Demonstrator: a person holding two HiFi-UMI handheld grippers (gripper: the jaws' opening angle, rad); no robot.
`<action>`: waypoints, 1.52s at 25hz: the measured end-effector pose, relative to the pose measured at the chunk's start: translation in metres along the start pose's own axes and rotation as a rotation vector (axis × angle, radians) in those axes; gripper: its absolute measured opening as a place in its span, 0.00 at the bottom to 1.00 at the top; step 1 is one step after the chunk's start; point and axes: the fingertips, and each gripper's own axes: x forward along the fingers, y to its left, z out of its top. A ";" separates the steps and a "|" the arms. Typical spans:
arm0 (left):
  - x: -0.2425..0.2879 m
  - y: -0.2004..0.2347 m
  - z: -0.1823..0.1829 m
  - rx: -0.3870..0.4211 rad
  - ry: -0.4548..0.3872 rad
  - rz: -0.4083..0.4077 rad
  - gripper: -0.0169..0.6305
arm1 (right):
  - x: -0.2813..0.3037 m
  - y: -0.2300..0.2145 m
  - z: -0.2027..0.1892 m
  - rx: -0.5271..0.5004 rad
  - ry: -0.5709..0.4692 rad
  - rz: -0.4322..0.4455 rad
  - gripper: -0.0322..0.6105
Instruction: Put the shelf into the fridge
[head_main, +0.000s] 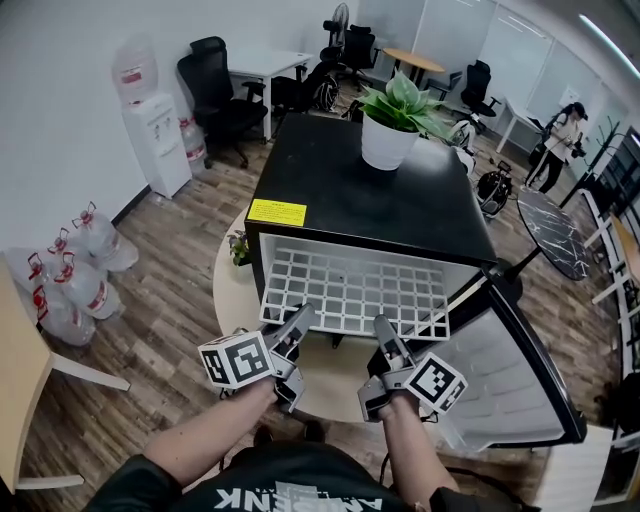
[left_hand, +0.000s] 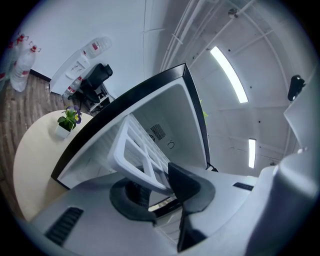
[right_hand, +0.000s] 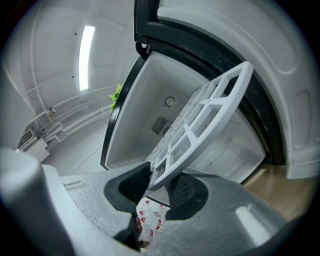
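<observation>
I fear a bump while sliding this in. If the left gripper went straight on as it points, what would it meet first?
Probably the fridge's back wall, past the open front; the left gripper is clamped on the shelf, whose far edge would likely get there first.

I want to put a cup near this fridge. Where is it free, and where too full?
Free: the fridge top between the yellow label and the plant pot; the round table's strip left of the fridge, by the small plant. Crowded: the front of the fridge, filled by the shelf, left gripper, right gripper and open door.
</observation>
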 end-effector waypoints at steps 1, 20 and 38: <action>0.001 0.000 -0.001 0.011 0.004 0.000 0.17 | 0.000 0.001 -0.002 0.032 -0.007 0.014 0.19; -0.021 -0.009 -0.017 0.137 -0.069 -0.027 0.19 | 0.004 -0.003 0.002 -0.006 -0.001 0.021 0.19; 0.001 0.000 0.004 0.190 -0.075 0.015 0.20 | 0.030 -0.005 0.010 0.013 -0.012 0.050 0.20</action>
